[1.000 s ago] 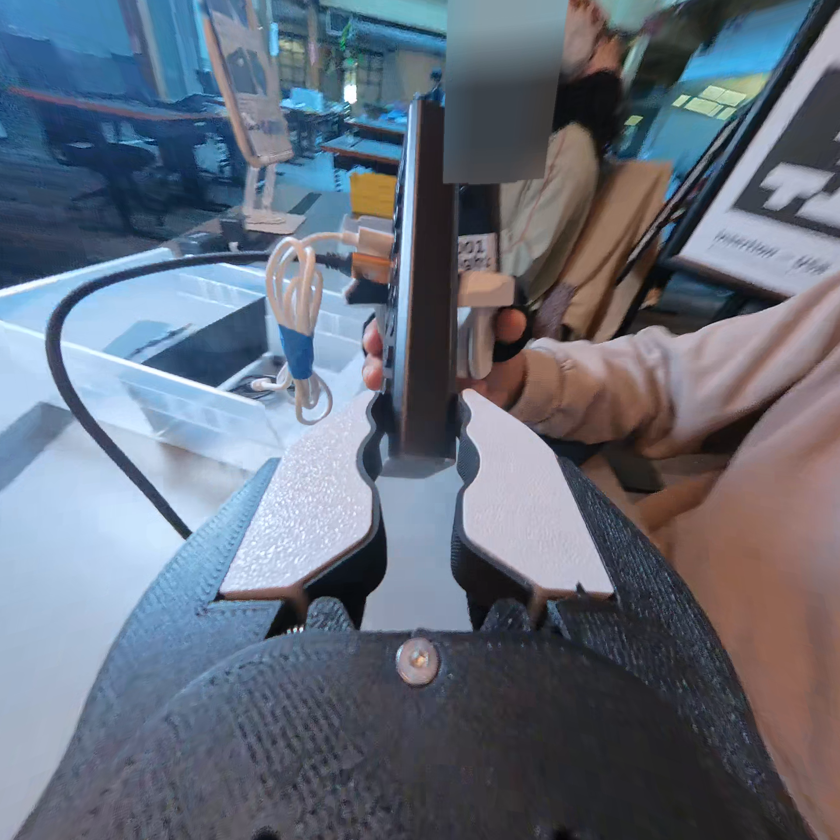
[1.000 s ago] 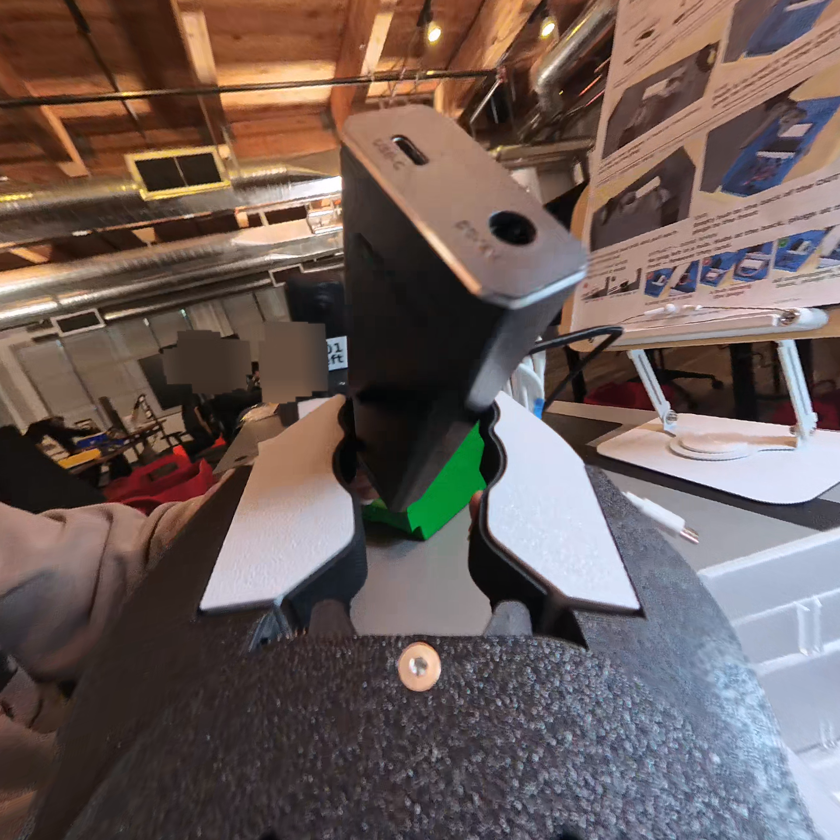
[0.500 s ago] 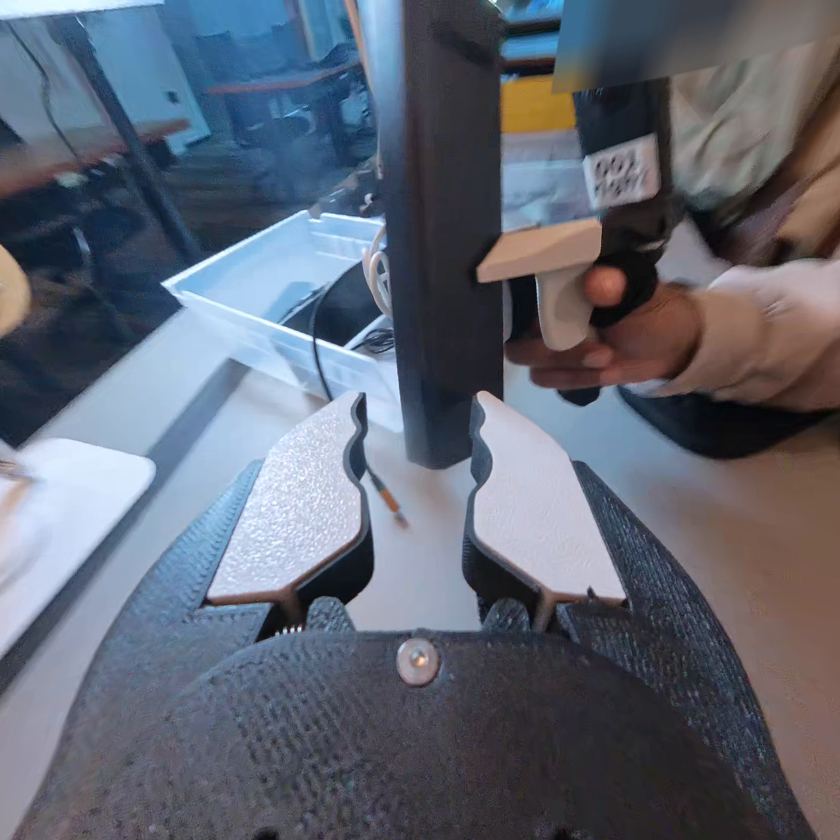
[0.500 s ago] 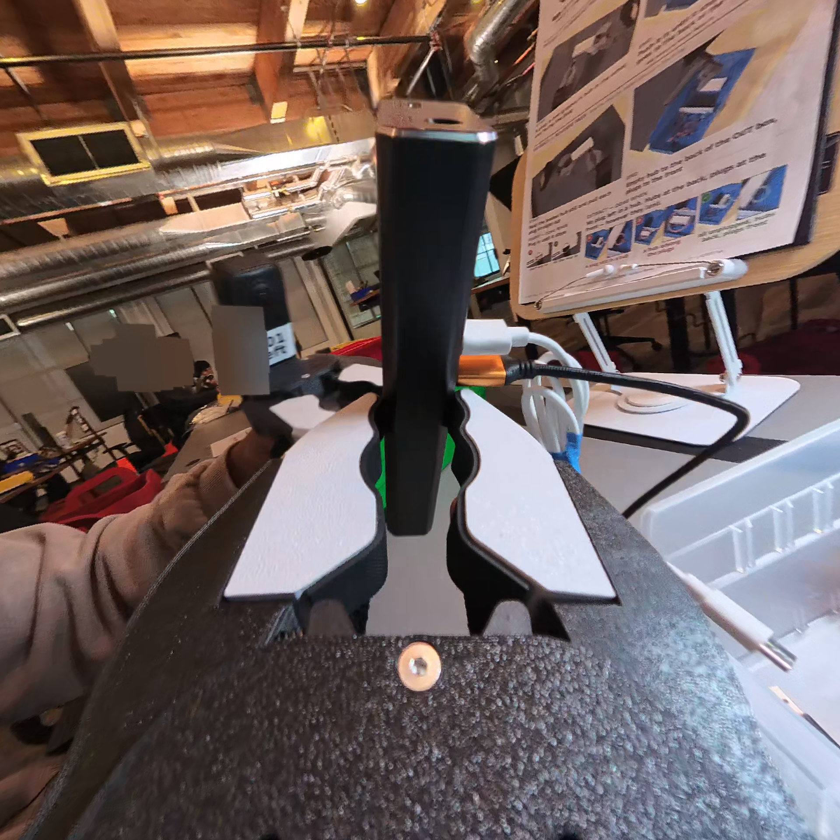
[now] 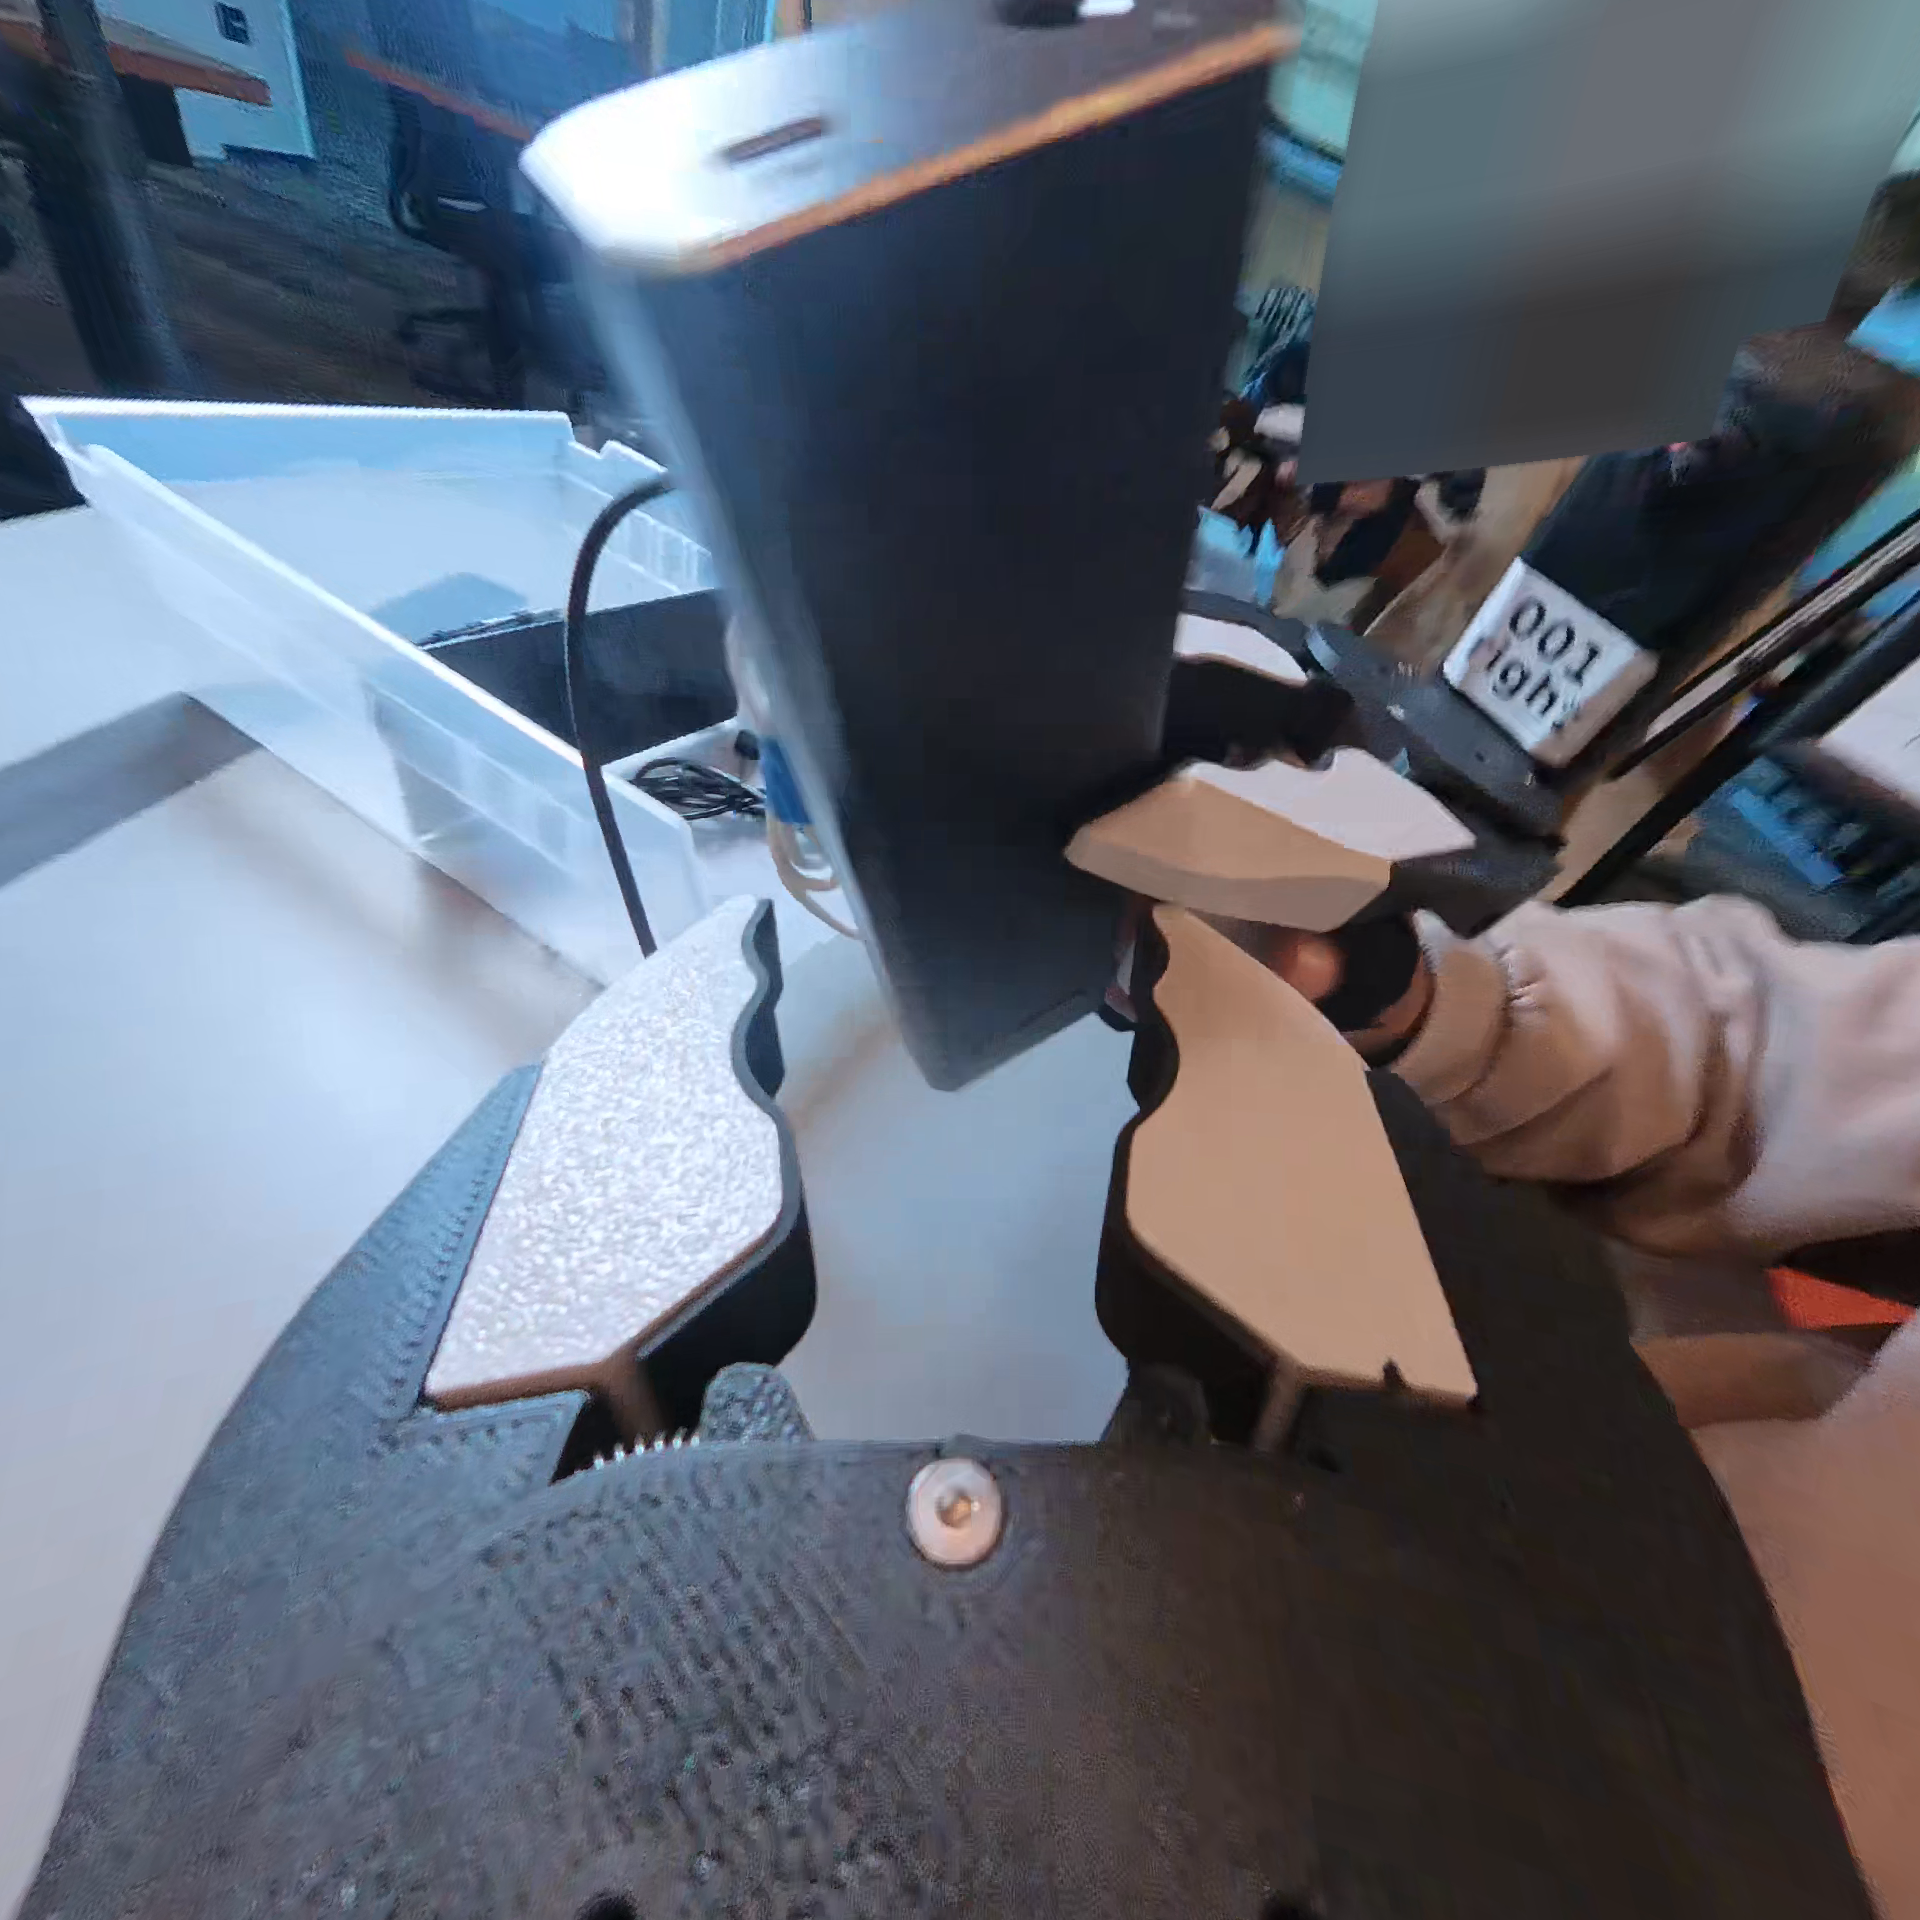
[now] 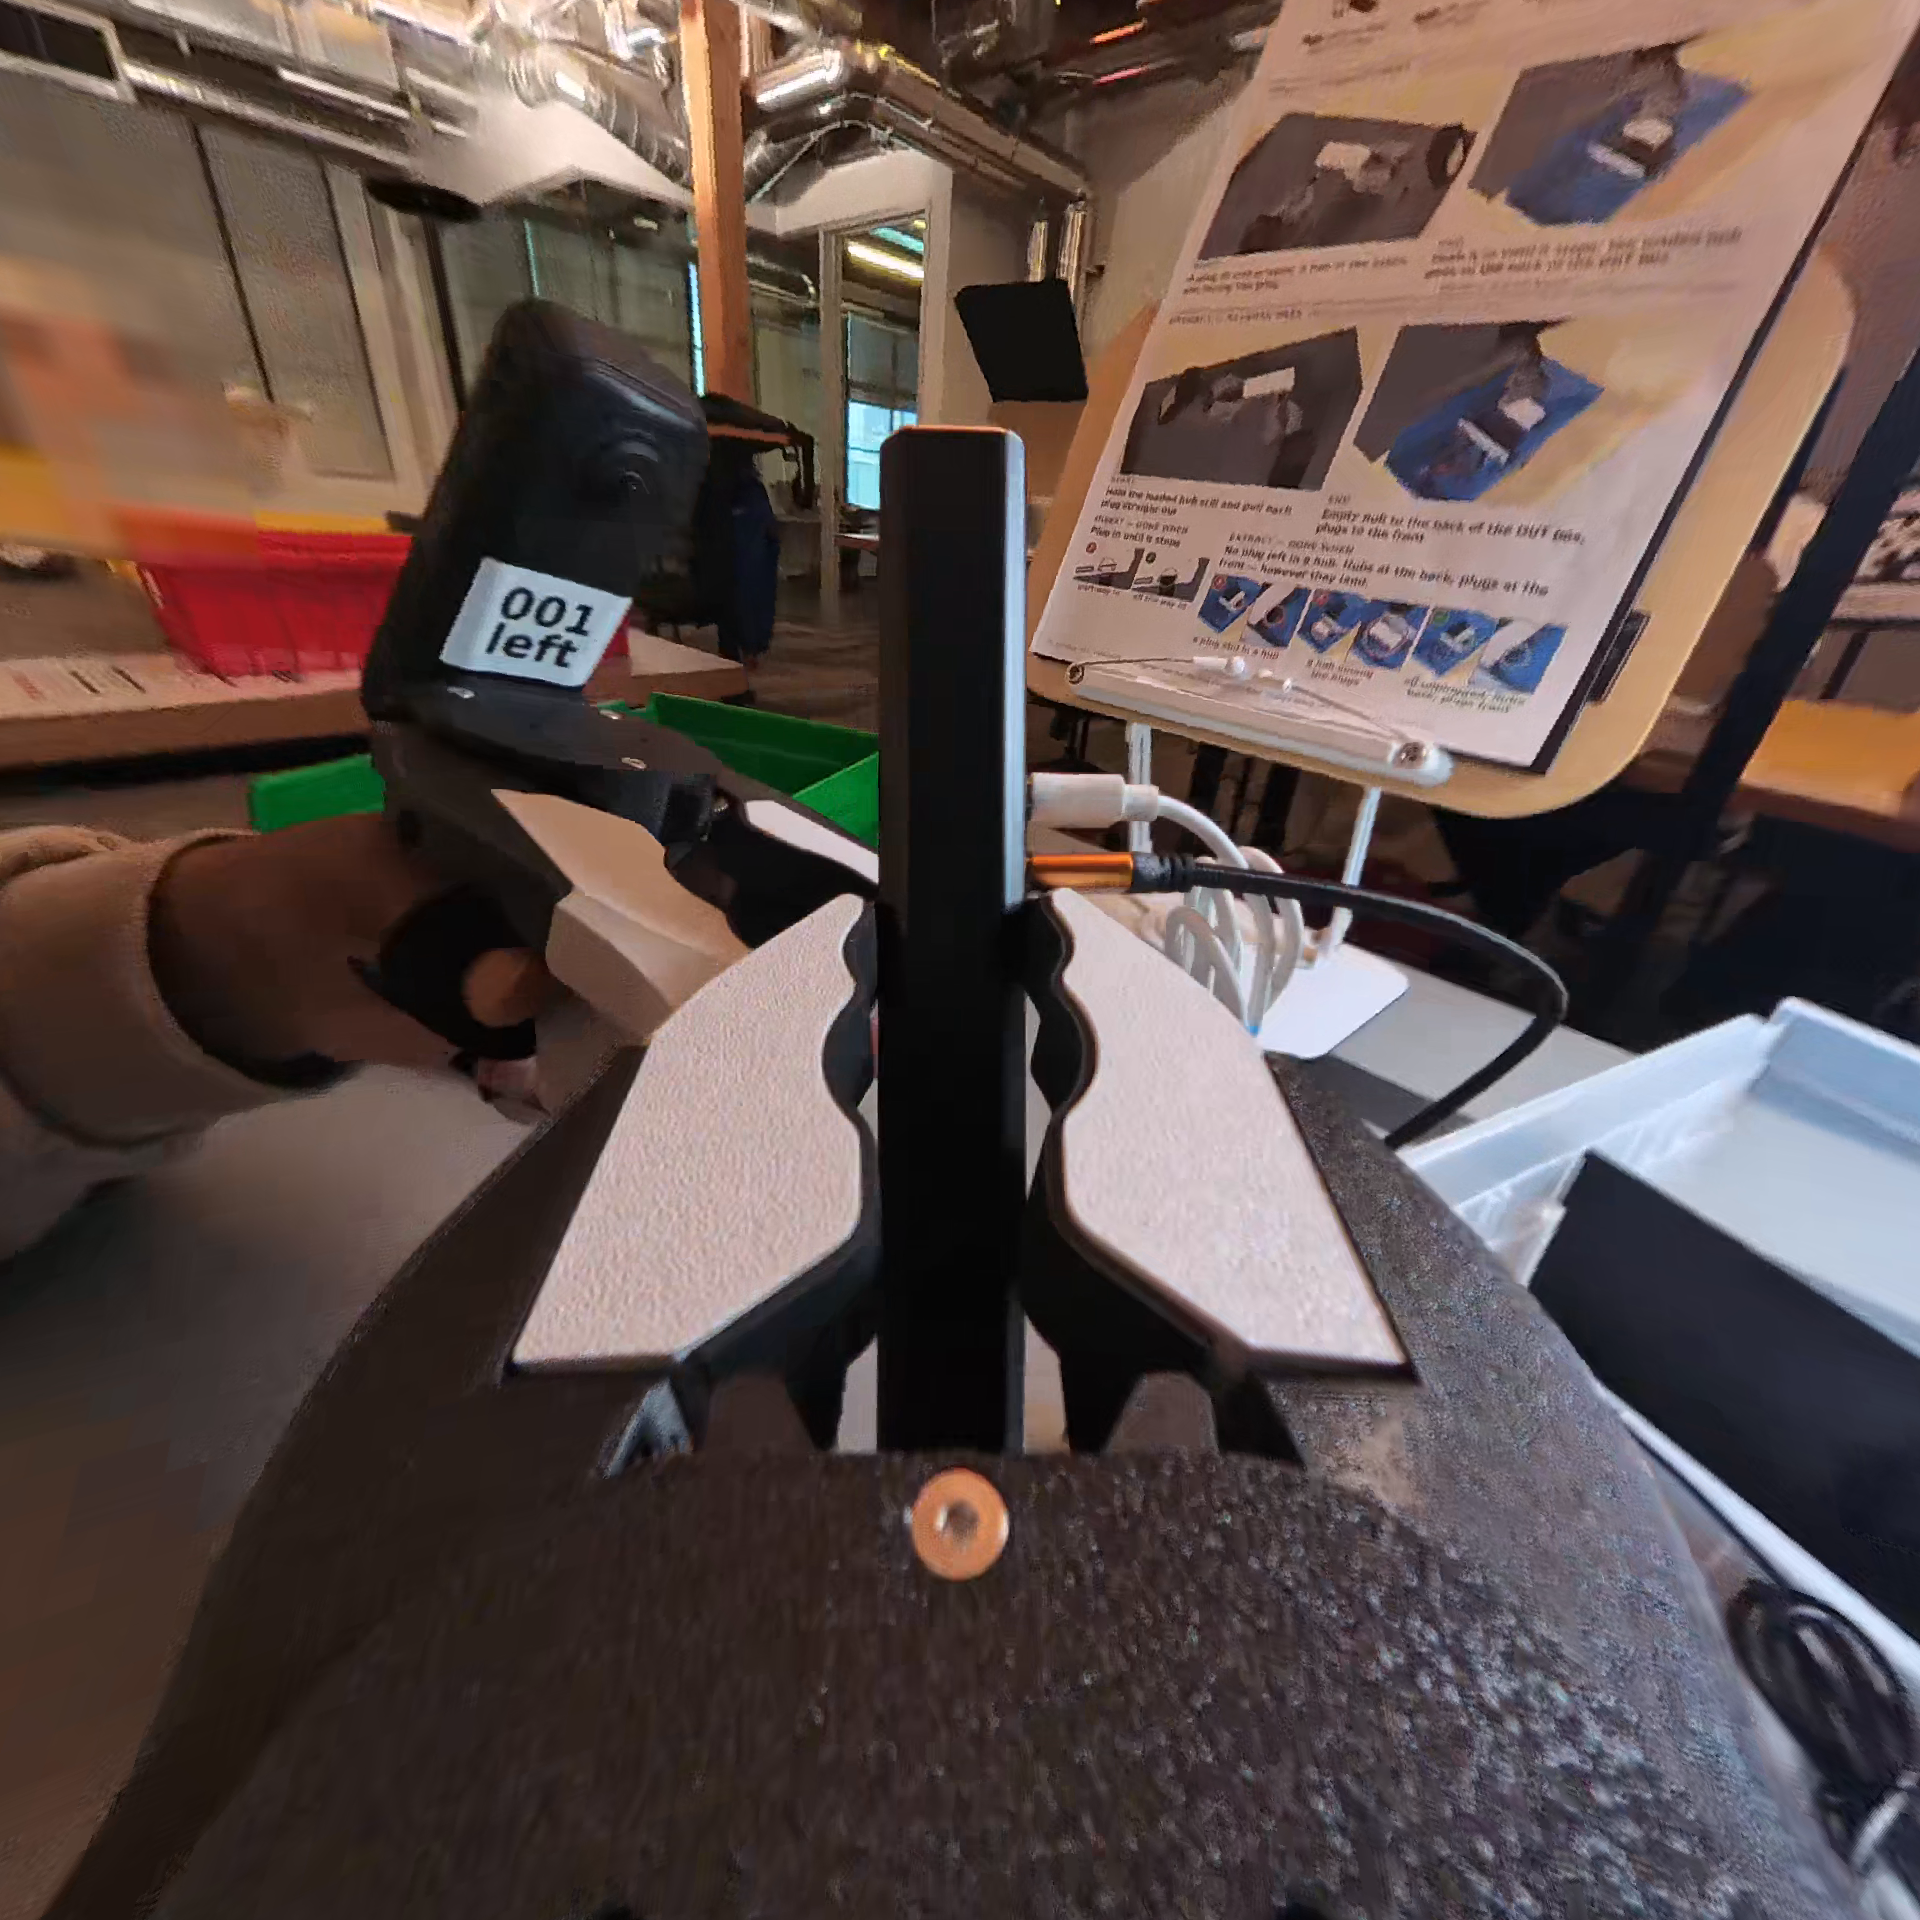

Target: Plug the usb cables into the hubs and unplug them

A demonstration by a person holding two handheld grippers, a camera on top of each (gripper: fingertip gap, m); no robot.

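The right tongs (image 6: 951, 1039) are closed on the dark hub (image 6: 951, 831), which stands upright between the two white pads (image 6: 717, 1143), its lower end deep between them. In the left wrist view the same hub (image 5: 935, 520) rises tilted above the tabletop (image 5: 208, 1039), with a slot visible in its grey top end. The left tongs (image 5: 951, 997) are wide; the hub's lower end hangs in the gap, and I cannot tell if the right pad touches it. One finger of the right tongs (image 5: 1226, 852) presses on the hub's side there.

Two cables are plugged into one side of the hub: a white cable (image 6: 1101, 802) above and a black cable (image 6: 1351, 914) with an orange metal plug just under it. The black cable goes in an arc down toward the white tray (image 6: 1662, 1091), which stands on the tabletop near its far edge. Behind the hub an instruction board (image 6: 1455, 416) stands on a white holder.
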